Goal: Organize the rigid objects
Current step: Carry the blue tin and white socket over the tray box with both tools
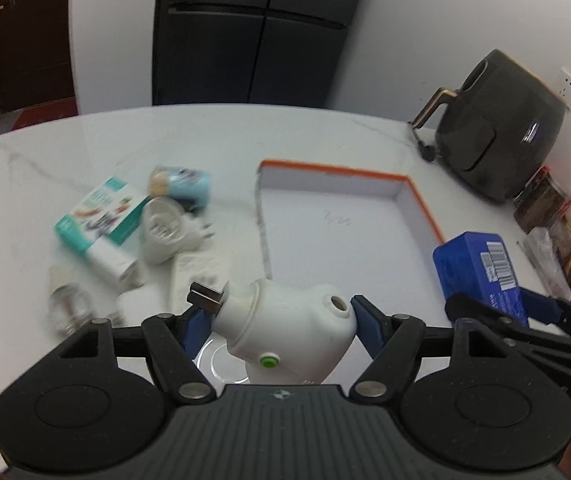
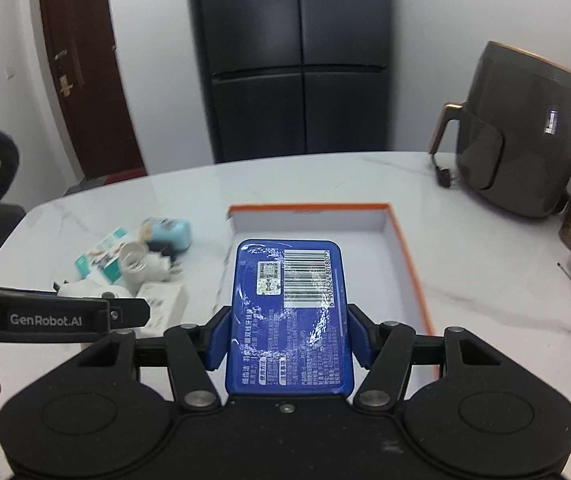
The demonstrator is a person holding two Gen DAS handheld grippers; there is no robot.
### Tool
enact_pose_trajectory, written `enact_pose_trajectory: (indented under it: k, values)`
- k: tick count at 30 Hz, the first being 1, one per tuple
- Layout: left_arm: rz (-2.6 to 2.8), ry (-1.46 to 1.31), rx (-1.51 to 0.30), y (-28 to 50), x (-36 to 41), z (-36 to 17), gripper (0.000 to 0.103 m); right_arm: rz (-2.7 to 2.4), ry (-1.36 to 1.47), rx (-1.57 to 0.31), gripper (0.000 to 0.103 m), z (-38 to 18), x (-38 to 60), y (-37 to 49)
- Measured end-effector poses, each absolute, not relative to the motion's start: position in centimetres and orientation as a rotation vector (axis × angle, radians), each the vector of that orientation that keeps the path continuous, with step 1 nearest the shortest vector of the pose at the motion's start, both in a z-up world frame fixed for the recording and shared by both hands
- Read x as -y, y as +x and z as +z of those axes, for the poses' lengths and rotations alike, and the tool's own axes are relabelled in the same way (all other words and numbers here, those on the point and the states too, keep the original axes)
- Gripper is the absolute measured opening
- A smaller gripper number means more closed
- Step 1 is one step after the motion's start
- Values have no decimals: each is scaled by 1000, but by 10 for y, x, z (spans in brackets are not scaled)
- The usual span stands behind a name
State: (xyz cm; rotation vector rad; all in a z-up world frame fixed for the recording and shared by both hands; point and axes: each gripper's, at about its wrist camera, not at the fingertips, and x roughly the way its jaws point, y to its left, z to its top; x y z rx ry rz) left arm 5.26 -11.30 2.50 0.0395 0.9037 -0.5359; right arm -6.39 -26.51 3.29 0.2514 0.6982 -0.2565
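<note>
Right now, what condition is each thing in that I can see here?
left gripper: shut on the white plug-in device
white plug-in device: held, tilted, prongs up-left
right gripper: shut on the blue box
blue box: held, barcode side up
orange-edged tray: open, nothing lying inside
pile of small items: jumbled on table

Black linkages, blue fingers [image 2: 216, 340] (silver pivot screws)

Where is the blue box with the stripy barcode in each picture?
Left wrist view: the blue box is at the right edge, beside the tray's right wall, held in the right hand-held gripper.
Right wrist view: the blue box fills the lower middle, clamped between the pads, over the tray.
Shared landmark: the orange-rimmed tray.
</note>
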Motion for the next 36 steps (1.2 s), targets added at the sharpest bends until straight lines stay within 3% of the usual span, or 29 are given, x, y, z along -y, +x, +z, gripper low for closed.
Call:
enact_pose_trajectory:
  k: [10, 36]
  values:
    - [-562, 59, -885, 57, 162, 30, 74, -289, 278, -683, 71, 29, 313, -63]
    - [-553, 66, -834, 98, 196, 45, 74, -268, 291, -663, 72, 37, 359, -12]
